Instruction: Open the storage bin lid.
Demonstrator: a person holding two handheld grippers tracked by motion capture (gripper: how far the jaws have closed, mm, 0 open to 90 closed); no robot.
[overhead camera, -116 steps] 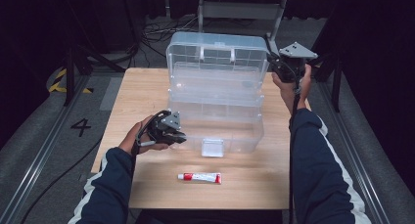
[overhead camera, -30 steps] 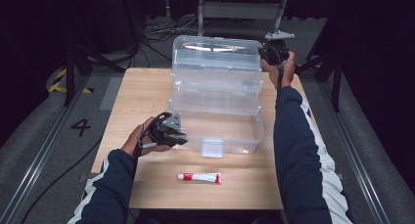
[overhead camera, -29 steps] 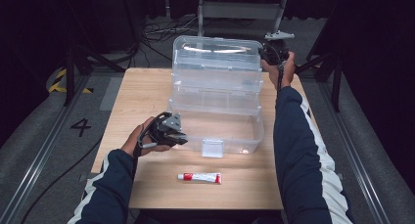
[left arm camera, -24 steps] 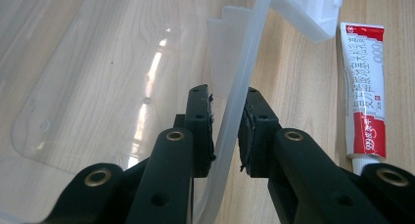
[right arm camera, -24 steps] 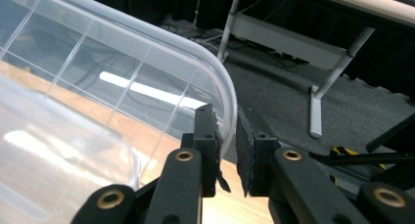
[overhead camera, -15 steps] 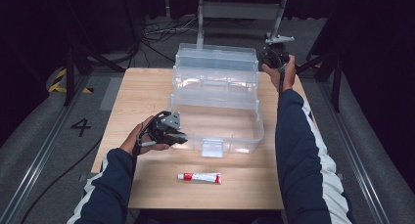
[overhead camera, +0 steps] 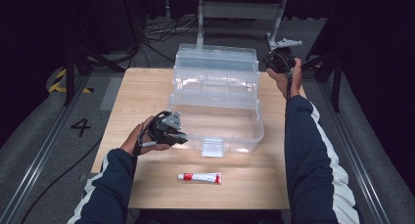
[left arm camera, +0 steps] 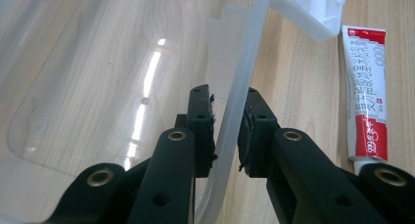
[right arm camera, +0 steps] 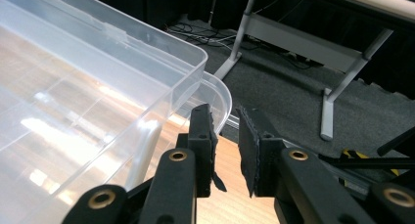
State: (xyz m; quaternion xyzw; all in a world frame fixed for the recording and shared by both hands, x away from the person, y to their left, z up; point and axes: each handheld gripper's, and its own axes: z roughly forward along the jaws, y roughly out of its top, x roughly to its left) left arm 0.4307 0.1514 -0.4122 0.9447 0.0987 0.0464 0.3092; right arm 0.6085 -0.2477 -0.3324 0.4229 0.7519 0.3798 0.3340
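A person is working a clear, hinged plastic storage box standing open in the middle of a pale wooden table, its lid tipped back toward the far edge; the left gripper is pinching the thin front wall of the box, its black jaws standing narrow with the rim sandwiched between the pads; the right gripper is hovering at the lid's far right corner, its jaws having just been opening, now narrowly apart with nothing between them, the rounded lid corner lying just beside the left pad. The box is looking light and hollow, its walls thin, glossy and likely slippery, stiff enough at the rolled rim yet apt to flex or crack under a hard squeeze; the rim and the moulded corners are appearing the surest places to take hold, with the flat panels offering little purchase. A small red-and-white tube is lying on the table near the box's front, well clear of both hands.
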